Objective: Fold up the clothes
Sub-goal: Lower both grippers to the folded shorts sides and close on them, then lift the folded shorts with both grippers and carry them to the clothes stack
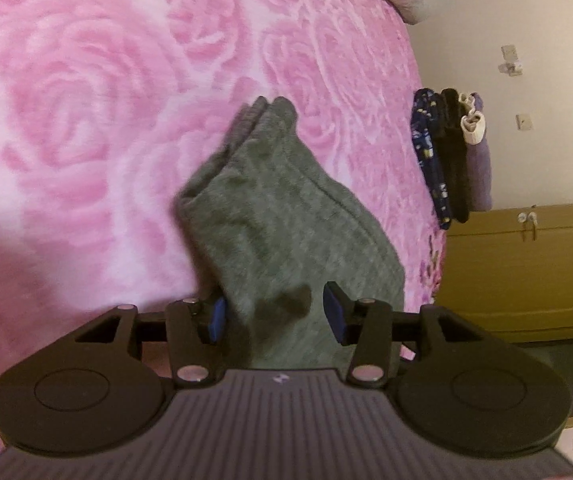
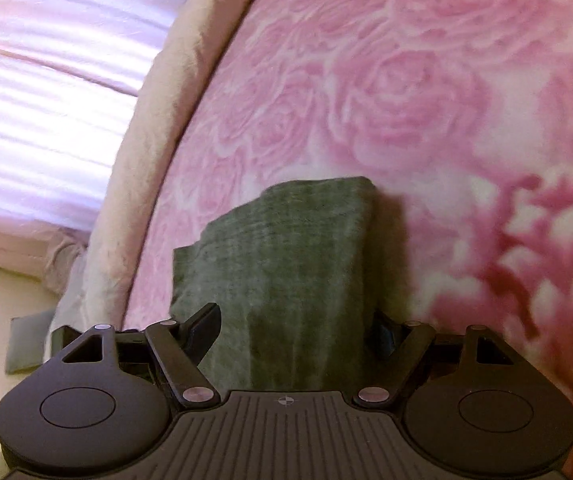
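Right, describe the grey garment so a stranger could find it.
Start at the pink rose-patterned blanket. The grey garment lies folded on it, between the fingers of the open left gripper. Unlike the dark clothes stacked at the blanket's edge, it is plain grey.

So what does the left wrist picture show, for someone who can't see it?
A grey folded garment lies on a pink rose-patterned blanket, with the open left hand-held gripper right over its near end. At the bed's far edge sits a small pile of dark clothes, with a wooden cabinet beyond.
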